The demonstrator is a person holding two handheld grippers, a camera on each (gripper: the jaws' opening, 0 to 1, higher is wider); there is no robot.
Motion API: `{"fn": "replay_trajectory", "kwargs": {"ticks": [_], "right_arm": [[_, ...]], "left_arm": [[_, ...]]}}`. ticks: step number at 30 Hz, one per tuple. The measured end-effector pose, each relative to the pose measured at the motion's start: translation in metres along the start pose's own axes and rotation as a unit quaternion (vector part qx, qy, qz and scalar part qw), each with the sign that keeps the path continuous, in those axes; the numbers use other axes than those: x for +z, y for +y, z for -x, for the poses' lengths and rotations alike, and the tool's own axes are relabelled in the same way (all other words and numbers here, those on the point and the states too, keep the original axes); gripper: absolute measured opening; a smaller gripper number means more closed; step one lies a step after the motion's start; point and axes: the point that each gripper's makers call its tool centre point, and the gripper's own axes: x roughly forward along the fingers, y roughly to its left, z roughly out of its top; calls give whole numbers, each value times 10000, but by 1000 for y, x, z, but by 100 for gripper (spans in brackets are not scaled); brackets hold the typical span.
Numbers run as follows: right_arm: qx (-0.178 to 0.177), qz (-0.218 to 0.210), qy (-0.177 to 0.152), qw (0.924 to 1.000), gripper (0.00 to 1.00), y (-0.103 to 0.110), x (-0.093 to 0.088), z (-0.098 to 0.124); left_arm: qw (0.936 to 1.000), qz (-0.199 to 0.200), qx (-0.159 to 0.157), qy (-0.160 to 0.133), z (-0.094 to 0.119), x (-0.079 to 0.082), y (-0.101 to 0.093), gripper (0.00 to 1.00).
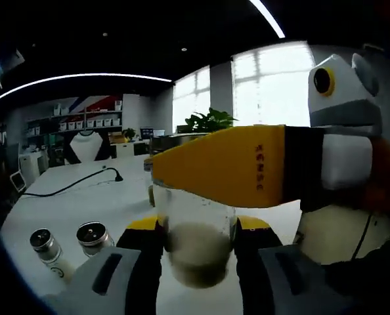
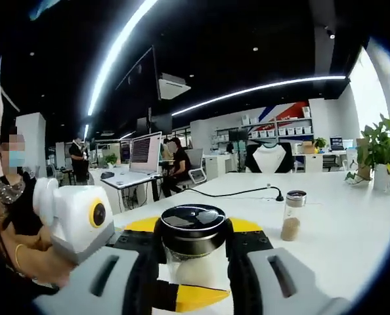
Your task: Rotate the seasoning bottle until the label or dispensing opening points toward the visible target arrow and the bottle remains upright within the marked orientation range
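White table, long, carrying all items. Seasoning bottle upright on it, glass body clamped by left gripper, black cap clamped by right gripper. Two capped jars lower left. Small spice jar standing well apart.

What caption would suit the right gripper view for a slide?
Right gripper grips a black-capped bottle on a white table; another bottle stands beyond.
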Motion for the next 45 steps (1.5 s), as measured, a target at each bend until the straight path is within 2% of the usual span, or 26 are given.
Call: {"fn": "replay_trajectory", "kwargs": {"ticks": [5,8,11,17,18,20,23,24,28,31,33,39,44,45], "right_arm": [[-286,386,-227,9986,37,-2,17,-8],[-298,518,-325,9977,37,-3,26,-8],[-143,274,-403,9987,36,-6,30,-5],[326,-356,-506,9976,36,-9,33,3],[452,-418,-521,9967,36,-10,34,5],[579,-434,-543,9959,36,-10,36,8],[942,-464,-696,9920,36,-3,44,12],[1027,-457,-720,9911,36,-2,46,14],[1159,-329,-659,9905,36,4,47,14],[1154,-316,-661,9906,36,4,47,12],[1144,-352,-690,9904,36,4,48,12],[797,-288,-707,9939,36,-3,51,11],[468,-262,-699,9961,36,-8,53,10],[399,-266,-702,9964,36,-8,53,10]], "left_arm": [[9978,-336,551,-120,0,21,11,45],[9976,-324,563,-220,3,29,10,45],[9977,-370,465,-317,7,35,8,45],[9982,-386,-101,-446,14,43,-1,44],[9976,-441,-299,-446,15,45,-5,44],[9968,-340,-521,-505,17,48,-8,45],[9900,134,-1165,-785,19,58,-17,47],[9879,141,-1313,-817,21,60,-19,47],[9864,-149,-1466,-722,24,61,-20,47],[9880,-114,-1369,-704,24,61,-20,46],[9888,37,-1267,-791,25,63,-20,46],[9956,-121,-532,-755,19,66,-14,46],[9972,-231,-36,-712,15,69,-11,46],[9970,-365,183,-664,16,70,-9,46]]}}
